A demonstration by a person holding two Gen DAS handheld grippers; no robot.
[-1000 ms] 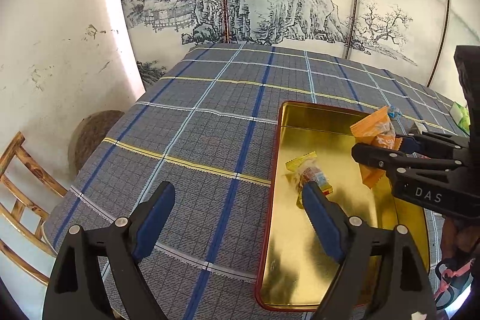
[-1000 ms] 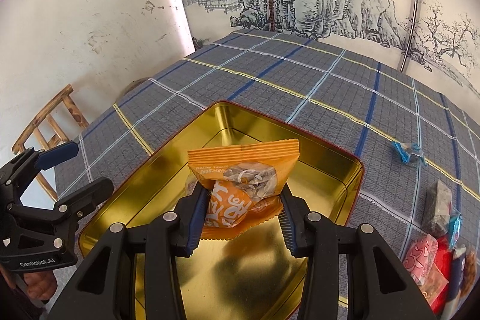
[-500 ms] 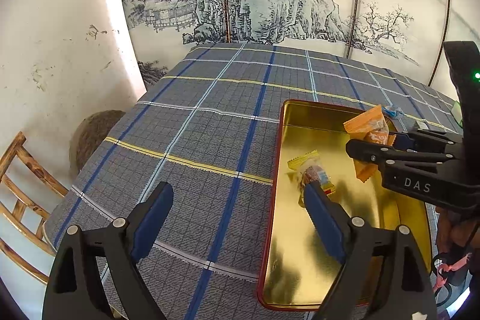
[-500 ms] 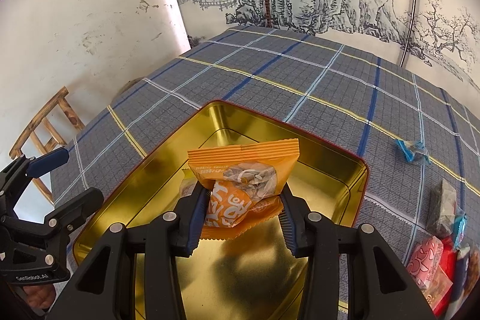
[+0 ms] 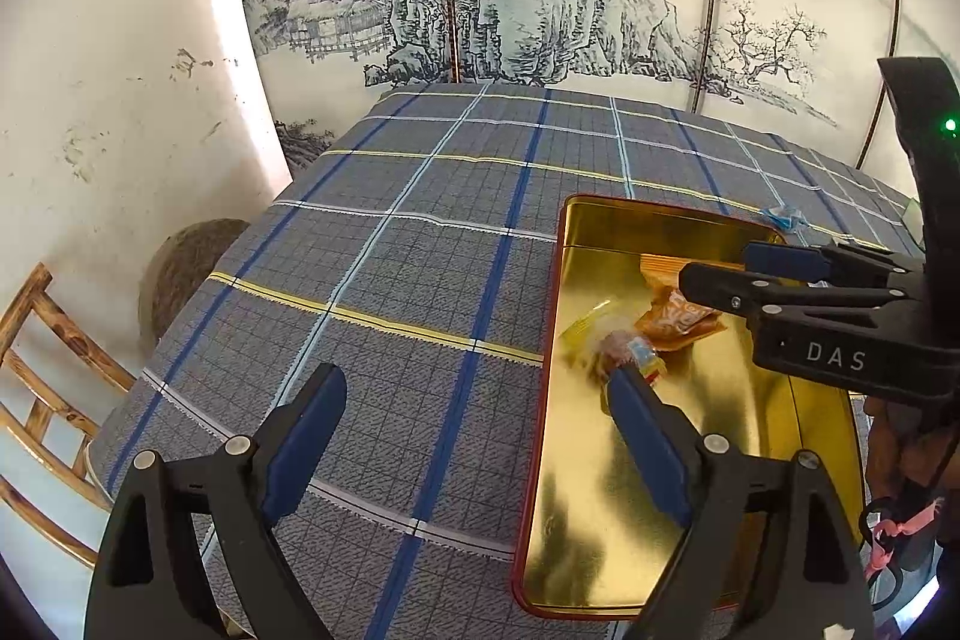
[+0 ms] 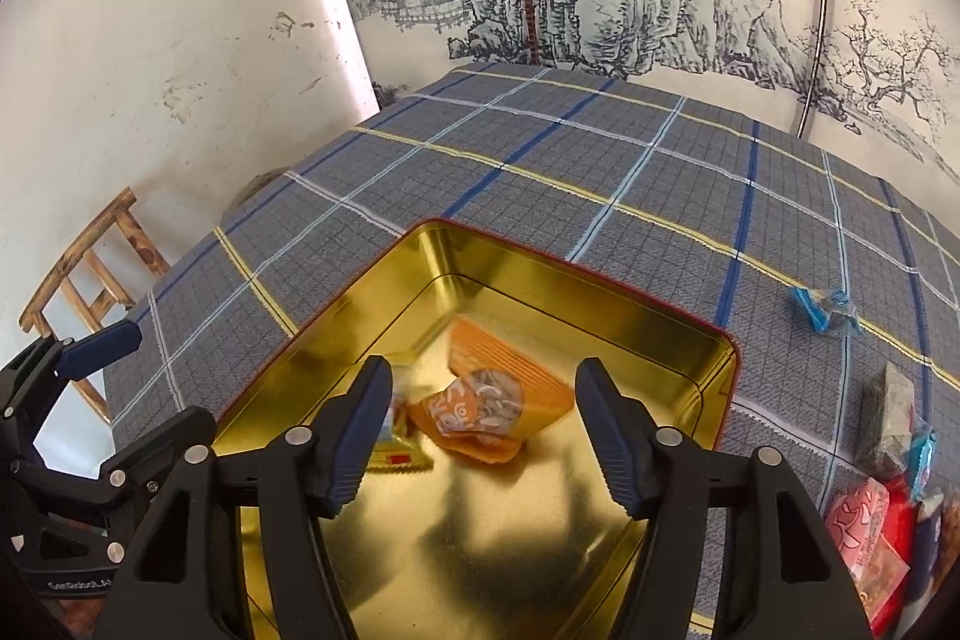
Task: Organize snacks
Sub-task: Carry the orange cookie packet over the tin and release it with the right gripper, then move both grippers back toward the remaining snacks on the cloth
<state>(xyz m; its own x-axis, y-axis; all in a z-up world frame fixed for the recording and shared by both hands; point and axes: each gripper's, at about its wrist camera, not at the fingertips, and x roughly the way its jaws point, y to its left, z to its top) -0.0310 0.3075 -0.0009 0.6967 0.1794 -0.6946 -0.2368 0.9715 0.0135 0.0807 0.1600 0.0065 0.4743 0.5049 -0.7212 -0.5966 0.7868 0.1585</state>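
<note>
The right gripper (image 6: 483, 424) hangs over the gold metal tin with the red rim (image 6: 576, 268), its blue-padded jaws spread wide with nothing between them. Beneath the gap, on the tin's floor, lies the orange plastic snack packet with a clear window (image 6: 486, 415), tilted and slightly blurred. Just left of it in the tin, partly hidden behind the left finger, is a small yellow-wrapped snack (image 6: 396, 451).

The left gripper (image 5: 474, 418) also stands wide and empty, one finger over the grey-blue checked tablecloth (image 5: 384, 280) beside the tin's left wall, the other over the tin floor, near the yellow-wrapped snack.

Outside the tin, on the cloth to its right, a crumpled blue-and-clear wrapper (image 6: 825, 310) lies apart from it. Farther right, at the cloth's edge, sits a heap of assorted snack packets, pink and red among them (image 6: 870, 514).

Beyond the cloth to the tin's left stands a wooden chair (image 6: 90, 274).
</note>
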